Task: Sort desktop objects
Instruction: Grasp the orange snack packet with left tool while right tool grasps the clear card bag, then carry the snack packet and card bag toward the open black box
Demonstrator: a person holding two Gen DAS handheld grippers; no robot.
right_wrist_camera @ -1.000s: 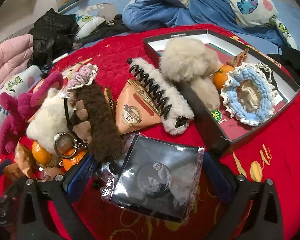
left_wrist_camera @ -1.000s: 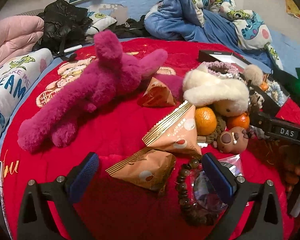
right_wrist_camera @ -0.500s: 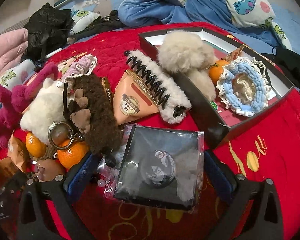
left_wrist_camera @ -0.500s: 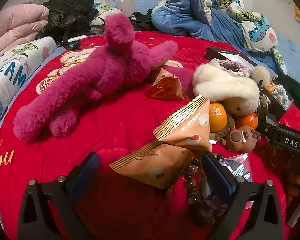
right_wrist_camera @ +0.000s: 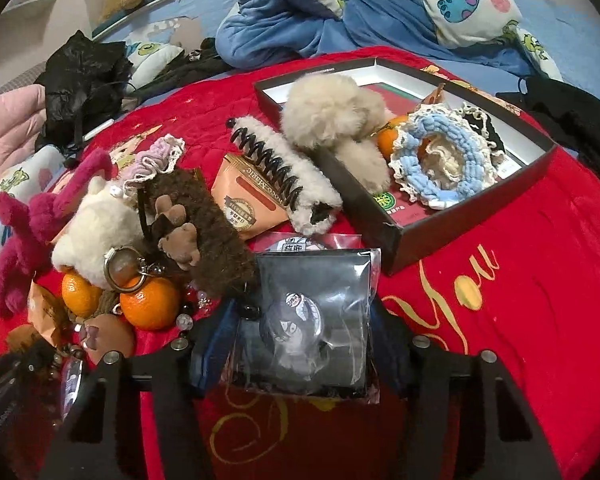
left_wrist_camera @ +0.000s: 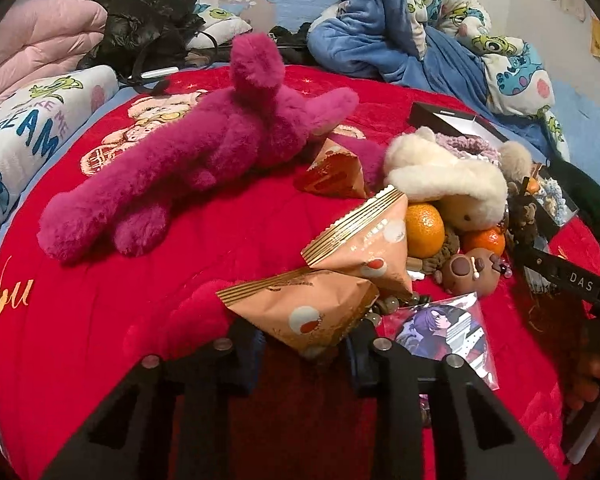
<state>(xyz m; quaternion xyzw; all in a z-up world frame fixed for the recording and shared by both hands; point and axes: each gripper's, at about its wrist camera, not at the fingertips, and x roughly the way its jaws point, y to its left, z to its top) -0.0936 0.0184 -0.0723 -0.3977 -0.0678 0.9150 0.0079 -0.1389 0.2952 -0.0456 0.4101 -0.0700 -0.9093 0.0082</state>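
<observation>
A: Both sets of jaws stood wide a second ago; now they are being closed. The left gripper (left_wrist_camera: pixel 306 344) is drawn in on the near corner of the lower snack packet (left_wrist_camera: pixel 300 312), and its pads look to be pressed against the wrapper

B: And on the other side, the right gripper (right_wrist_camera: pixel 300 344) is being closed around the clear-sleeved badge packet (right_wrist_camera: pixel 304 320), with the sleeve seen crumpled inward at its edges, so contact is judged to be made

A: Two pickups are being started at once, then. Neither item appears lifted yet; both are still seen low on the red quilt (left_wrist_camera: pixel 100 320)

B: Orientation of the snack packet: its long axis is laid roughly left to right across the left view, the gold-striped sealed edge pointed left and upward, the tapered corner held toward the camera. A second packet (left_wrist_camera: pixel 364 240) is leaned on top of it

A: That upper packet may be dragged along. The badge packet is laid flat, nearly square, its far edge toward the black box (right_wrist_camera: pixel 380 232), which lies just beside it and already holds a blue scrunchie (right_wrist_camera: pixel 440 160)

B: A likely destination, it is judged
</observation>
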